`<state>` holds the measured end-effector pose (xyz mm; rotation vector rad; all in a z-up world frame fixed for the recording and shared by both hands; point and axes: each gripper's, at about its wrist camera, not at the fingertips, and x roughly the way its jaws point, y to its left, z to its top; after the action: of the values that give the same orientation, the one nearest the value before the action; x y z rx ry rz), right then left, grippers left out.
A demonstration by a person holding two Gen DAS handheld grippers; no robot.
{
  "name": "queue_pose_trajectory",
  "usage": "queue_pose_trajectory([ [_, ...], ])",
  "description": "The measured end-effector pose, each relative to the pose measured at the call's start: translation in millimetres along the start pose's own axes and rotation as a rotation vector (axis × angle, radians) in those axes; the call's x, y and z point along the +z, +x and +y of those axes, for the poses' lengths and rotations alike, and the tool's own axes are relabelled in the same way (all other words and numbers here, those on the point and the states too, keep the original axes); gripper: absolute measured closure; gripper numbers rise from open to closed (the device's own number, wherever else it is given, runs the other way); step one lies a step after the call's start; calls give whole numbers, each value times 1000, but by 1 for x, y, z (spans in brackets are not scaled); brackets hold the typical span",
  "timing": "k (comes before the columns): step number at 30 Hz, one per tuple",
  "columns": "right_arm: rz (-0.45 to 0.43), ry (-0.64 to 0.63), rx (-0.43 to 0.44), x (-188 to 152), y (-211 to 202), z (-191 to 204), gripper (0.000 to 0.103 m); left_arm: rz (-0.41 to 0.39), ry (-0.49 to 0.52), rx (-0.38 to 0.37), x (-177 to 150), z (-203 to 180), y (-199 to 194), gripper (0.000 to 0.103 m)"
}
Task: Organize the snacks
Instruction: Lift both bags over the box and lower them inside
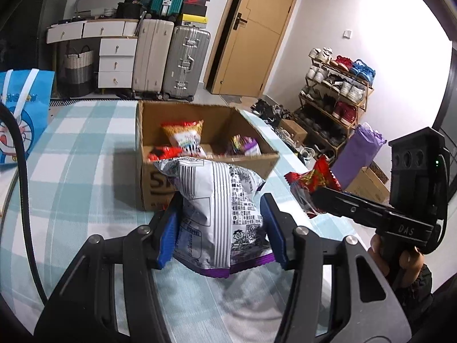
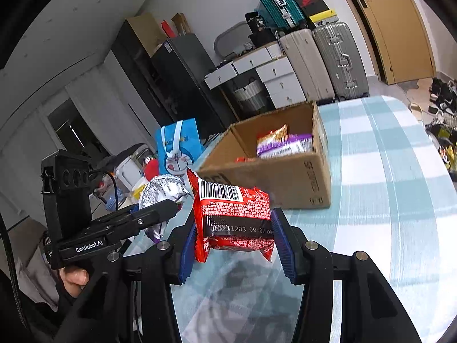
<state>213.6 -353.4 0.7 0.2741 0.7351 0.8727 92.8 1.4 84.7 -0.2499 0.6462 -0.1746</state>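
Both grippers are pinching snacks, the left gripper (image 1: 220,225) a white bag (image 1: 217,208), the right gripper (image 2: 232,243) a red packet (image 2: 234,217), probably bound for the cardboard box (image 1: 205,168) mid-table.

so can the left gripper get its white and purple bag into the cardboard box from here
Probably yes: the left gripper holds the white and purple bag just short of the cardboard box, whose top is open with nothing between them.

Two wrist views, close, facing shared box (image 1: 205,131) (tilted down)

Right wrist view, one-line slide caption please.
Right gripper clamps a red snack packet near the open cardboard box.
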Motion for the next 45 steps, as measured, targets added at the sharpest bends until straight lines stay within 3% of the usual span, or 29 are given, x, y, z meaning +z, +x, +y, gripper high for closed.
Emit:
queue_pose_trajectory([
  [24,-100,10,-37,70,29,-12,54,-93,-1,72,86,16,42,52],
  [34,-144,25,-26,87,50,-23,54,-77,1,126,107,32,85,52],
  [45,-122,49,-31,95,79,-38,54,-44,0,153,110,50,127,52],
])
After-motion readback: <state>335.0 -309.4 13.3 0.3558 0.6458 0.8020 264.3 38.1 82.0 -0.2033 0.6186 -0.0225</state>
